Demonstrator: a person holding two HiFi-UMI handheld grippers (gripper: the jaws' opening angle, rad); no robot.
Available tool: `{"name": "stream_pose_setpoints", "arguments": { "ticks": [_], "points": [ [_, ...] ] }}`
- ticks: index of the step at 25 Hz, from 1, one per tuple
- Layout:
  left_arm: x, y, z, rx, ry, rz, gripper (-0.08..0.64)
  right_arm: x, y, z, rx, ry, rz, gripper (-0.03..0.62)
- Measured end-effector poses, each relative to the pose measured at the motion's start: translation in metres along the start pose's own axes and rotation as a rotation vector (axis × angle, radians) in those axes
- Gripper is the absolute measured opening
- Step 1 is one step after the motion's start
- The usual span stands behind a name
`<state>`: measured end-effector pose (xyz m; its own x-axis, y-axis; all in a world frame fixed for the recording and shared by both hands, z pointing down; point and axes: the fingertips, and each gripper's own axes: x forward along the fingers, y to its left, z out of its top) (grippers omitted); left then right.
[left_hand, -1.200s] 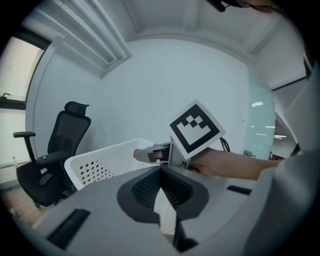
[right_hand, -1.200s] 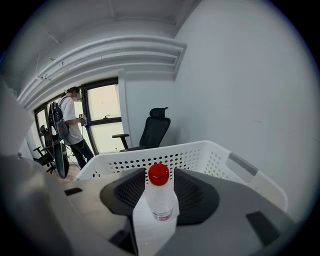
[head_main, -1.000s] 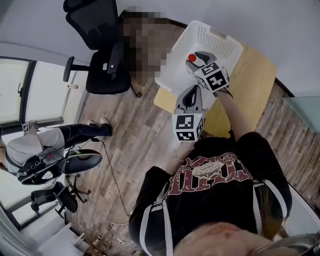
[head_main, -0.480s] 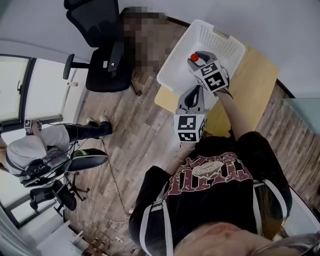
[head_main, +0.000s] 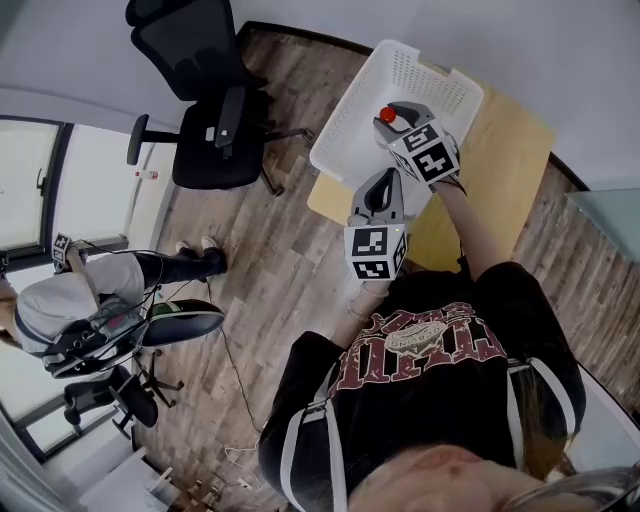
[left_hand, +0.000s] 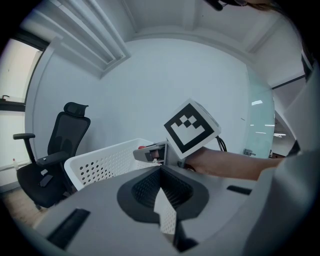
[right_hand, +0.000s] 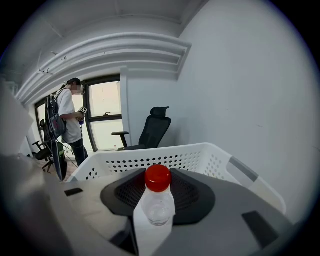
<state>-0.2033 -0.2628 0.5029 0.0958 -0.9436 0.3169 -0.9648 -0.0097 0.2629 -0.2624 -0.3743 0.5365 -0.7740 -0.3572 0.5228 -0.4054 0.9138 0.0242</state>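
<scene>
**A:** While the right gripper (head_main: 402, 113) hangs over the white basket (head_main: 345, 140), what has changed?

**B:** Very little. In the left gripper view its marker cube (left_hand: 191, 127) has shifted slightly up and left. The bottle (right_hand: 156, 204) sits between the jaws exactly as before, so the hold is unchanged.

**A:** Right jaw state?

**B:** Narrow, clamped on the clear bottle just below its red cap (right_hand: 158, 177). The bottle is upright, above the basket's near rim.

**A:** Left jaw state?

**B:** The left gripper (left_hand: 164, 202) has its jaws together with nothing between them. It is held near the basket, at the table (head_main: 510, 150) edge.
</scene>
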Motion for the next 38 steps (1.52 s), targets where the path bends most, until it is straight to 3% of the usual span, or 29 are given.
{"name": "stream_pose_setpoints", "arguments": {
  "ticks": [16, 38],
  "points": [
    [-0.003, -0.001, 0.000, 0.006, 0.002, -0.006, 0.048, -0.056, -0.004, 0.025, -0.007, -0.082, -0.014, 0.164],
    [-0.003, -0.005, 0.000, 0.027, -0.002, -0.001, 0.048, -0.158, -0.022, 0.080, -0.038, -0.243, -0.099, 0.164]
  ]
}}
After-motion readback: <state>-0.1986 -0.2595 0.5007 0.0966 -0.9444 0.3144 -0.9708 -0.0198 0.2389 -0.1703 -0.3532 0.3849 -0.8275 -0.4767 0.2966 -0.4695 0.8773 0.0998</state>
